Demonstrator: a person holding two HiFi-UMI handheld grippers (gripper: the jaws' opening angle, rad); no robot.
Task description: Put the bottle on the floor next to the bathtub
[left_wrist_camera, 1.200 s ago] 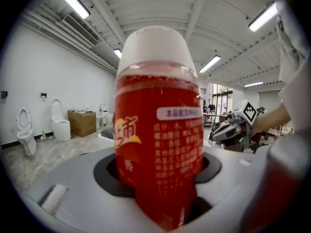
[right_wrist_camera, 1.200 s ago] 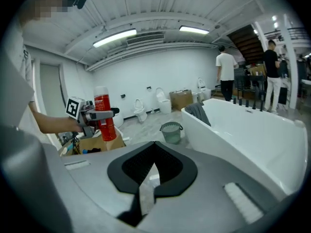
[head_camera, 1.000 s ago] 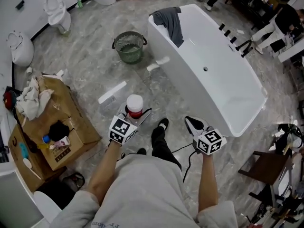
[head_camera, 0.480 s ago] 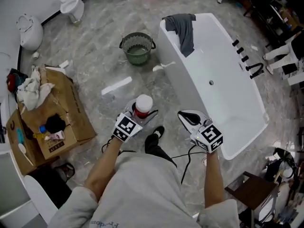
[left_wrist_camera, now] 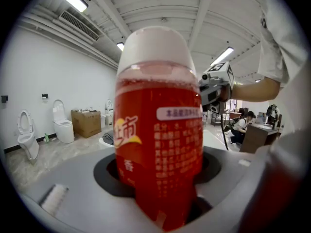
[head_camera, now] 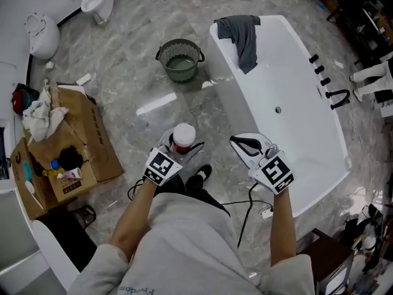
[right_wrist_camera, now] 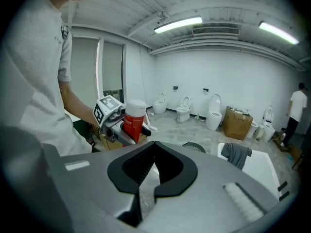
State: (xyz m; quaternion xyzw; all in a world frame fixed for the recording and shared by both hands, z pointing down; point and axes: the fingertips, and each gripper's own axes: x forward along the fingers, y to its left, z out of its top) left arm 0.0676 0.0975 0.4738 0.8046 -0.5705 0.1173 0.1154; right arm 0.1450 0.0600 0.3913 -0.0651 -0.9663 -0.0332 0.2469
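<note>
Bottle (left_wrist_camera: 158, 120) base out of sight inside left tongs (left_wrist_camera: 161, 200)

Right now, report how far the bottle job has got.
Done: the bottle is picked up, clamped in the left gripper. In hand: it is held above the floor near the bathtub; the right gripper is shut, empty. Left: stand it on the floor beside the bathtub, release.

The bottle (head_camera: 183, 138), filled with red liquid under a white cap and bearing a printed label, stands upright, clamped in the left gripper (head_camera: 178, 150) above the grey marbled floor (head_camera: 129, 78), near the white bathtub (head_camera: 288, 72).
</note>
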